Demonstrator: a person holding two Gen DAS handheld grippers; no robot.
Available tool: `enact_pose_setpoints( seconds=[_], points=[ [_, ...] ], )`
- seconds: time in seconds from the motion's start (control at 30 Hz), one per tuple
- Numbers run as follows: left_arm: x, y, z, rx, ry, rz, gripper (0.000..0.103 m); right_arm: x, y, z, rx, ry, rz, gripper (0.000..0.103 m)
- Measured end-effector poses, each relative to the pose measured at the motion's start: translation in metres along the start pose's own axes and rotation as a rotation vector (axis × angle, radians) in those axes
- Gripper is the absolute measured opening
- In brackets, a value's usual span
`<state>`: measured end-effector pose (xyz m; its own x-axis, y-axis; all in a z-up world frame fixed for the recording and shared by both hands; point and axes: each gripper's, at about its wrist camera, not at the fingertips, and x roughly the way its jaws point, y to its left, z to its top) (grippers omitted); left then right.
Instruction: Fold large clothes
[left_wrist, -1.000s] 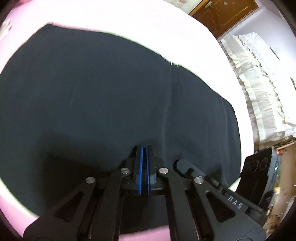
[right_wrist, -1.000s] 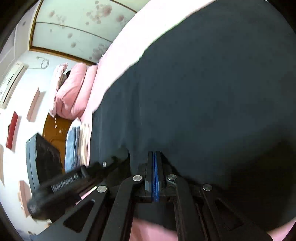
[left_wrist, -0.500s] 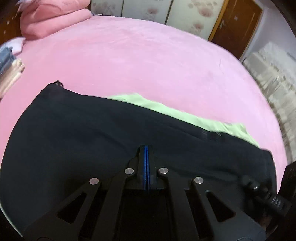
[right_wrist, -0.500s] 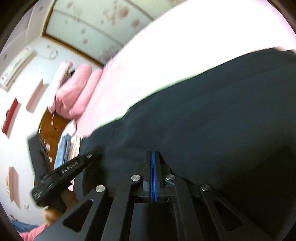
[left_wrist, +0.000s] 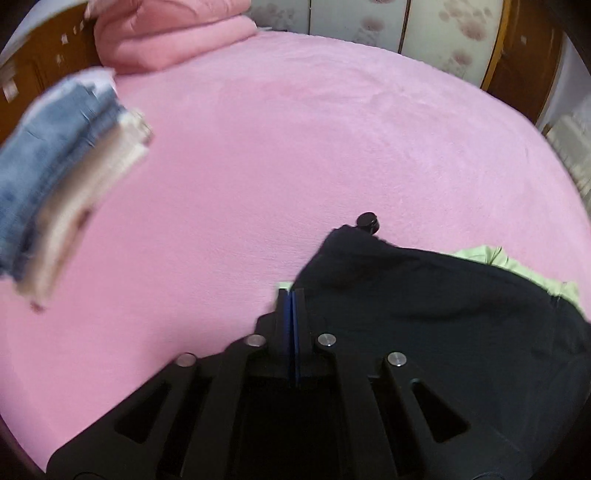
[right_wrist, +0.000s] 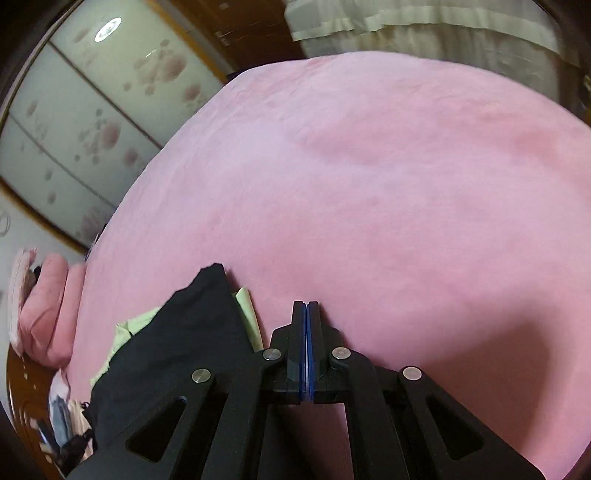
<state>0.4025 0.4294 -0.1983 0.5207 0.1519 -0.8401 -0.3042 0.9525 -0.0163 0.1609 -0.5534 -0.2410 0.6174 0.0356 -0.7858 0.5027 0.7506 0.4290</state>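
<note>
Left claw: my left claw (left_wrist: 291, 295) has its 2 blue-padded fingers pressed flat together. The tips sit at the near edge of the black garment, touching it; I cannot tell whether any cloth is caught between the pads.
Right claw: my right claw (right_wrist: 306, 306) is also closed, pads flush against each other, with only pink bedding under and ahead of the tips. It holds nothing that I can see.
Black garment: the black garment (left_wrist: 424, 306) lies bunched on the bed, to the right of my left claw in the left wrist view and to the left of my right claw (right_wrist: 177, 332) in the right wrist view. One corner rises to a point toward the far side of the bed.
Green lining: a pale green layer (left_wrist: 517, 269) peeks out from under the black cloth along its far edge, and shows again in the right wrist view (right_wrist: 247, 310) beside the raised corner.
Black knob: a small round black knob (left_wrist: 366, 221) sits at the garment's far corner, touching the cloth.
Bed: the pink bed cover (left_wrist: 295, 147) fills most of both views.
Folded stack: a blurred pile of folded blue denim and beige clothes (left_wrist: 55, 184) lies on the bed's left side, well apart from the black garment.
Pink bedding: folded pink bedding (left_wrist: 166, 33) rests at the head of the bed, against the wooden headboard (left_wrist: 37, 70).
Wardrobe: flower-patterned sliding doors (right_wrist: 92, 122) stand beyond the bed.
</note>
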Motion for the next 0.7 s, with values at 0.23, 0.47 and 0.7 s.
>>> enact_pose_setpoints(
  seconds=[0.23,0.47,0.7],
  points=[
    [-0.077,-0.02,-0.034,-0.178,0.061,0.007,0.002,-0.04,0.128,-0.029,-0.062,-0.018,0.024,0.0],
    [-0.114,-0.013,-0.109,-0.33,0.158,-0.032,0.002,-0.045,0.273,-0.074,-0.242,0.096,0.14,0.0],
    [-0.127,0.006,-0.166,-0.468,0.283,-0.019,0.007,-0.019,0.363,-0.139,-0.356,0.276,0.203,0.0]
  ],
)
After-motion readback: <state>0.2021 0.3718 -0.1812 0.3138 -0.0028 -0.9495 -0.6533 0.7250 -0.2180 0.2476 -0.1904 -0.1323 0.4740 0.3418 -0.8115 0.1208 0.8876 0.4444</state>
